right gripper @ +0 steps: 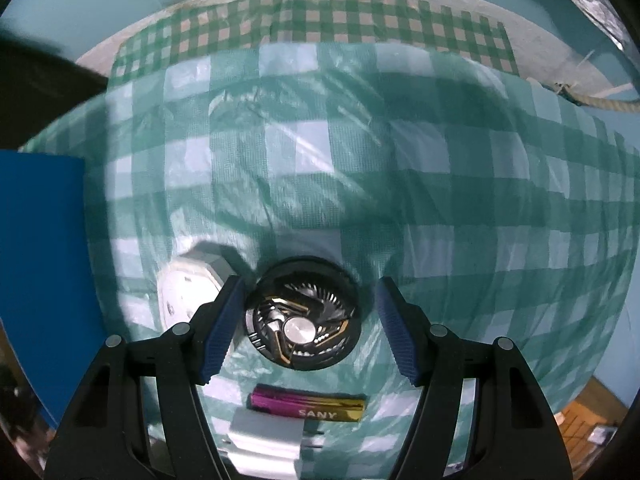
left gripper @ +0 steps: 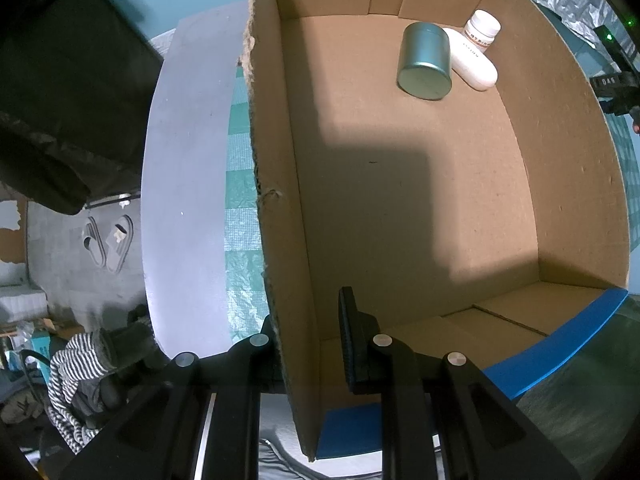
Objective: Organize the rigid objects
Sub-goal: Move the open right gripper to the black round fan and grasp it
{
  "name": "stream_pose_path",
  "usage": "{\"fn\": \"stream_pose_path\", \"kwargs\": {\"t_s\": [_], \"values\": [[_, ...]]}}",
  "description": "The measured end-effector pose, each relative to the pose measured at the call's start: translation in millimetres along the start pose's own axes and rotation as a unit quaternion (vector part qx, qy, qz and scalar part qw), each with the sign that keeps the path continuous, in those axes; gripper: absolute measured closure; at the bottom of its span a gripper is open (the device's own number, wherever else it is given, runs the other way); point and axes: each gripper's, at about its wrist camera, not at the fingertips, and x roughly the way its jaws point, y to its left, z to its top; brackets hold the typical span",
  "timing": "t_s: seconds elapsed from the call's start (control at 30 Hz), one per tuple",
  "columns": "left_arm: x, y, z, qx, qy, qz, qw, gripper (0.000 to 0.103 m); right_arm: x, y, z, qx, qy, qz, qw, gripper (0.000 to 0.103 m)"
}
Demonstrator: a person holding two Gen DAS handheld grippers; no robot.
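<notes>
Left wrist view shows the left gripper [left gripper: 310, 344] straddling the near wall of the cardboard box [left gripper: 280, 208], one finger outside and one inside; whether the jaws actually pinch the wall I cannot tell, but the hold looks meant to steady the box while it is filled. Inside, at the far corner, a dull metal tin [left gripper: 426, 62] lies on its side, touching a smooth white oblong case [left gripper: 474, 60], with a white plastic bottle [left gripper: 482, 30] just behind them. The box is rough corrugated board with blue tape at its corners. In the right wrist view, the right gripper [right gripper: 310, 326] hangs spread wide around a round black fan [right gripper: 306, 320] with glossy curved blades and a shiny metal hub, its ribbed blue pads not gripping it. The fan rests on a crinkled green checked tablecloth [right gripper: 440, 168], near a white octagonal object [right gripper: 188, 292], a pink-and-gold battery [right gripper: 308, 408] and a white adapter [right gripper: 266, 440]; it is probably the next pick.
</notes>
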Motion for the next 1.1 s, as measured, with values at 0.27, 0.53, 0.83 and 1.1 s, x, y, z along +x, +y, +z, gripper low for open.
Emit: {"fn": "stream_pose_path", "kwargs": {"t_s": [0.27, 0.53, 0.83, 1.1], "values": [[0.1, 1.5, -1.3, 0.001, -0.001, 0.0, 1.0, 0.086, 9.4, -6.3, -11.4, -0.02, 0.011, -0.01, 1.0, 0.035], [0.3, 1.7, -1.5, 0.0, 0.001, 0.0, 1.0, 0.086, 11.5, 3.1, -18.6, -0.054, -0.012, -0.031, 0.998, 0.04], [-1.4, 2.7, -2.1, -0.004, 0.0, -0.001, 1.0, 0.086, 9.2, 11.3, -28.7, -0.092, -0.017, -0.045, 0.995, 0.041], [-0.5, 3.3, -3.5, -0.002, -0.002, 0.0, 1.0, 0.086, -15.5, 28.7, -37.0, -0.116, -0.017, -0.033, 0.993, 0.041]]}}
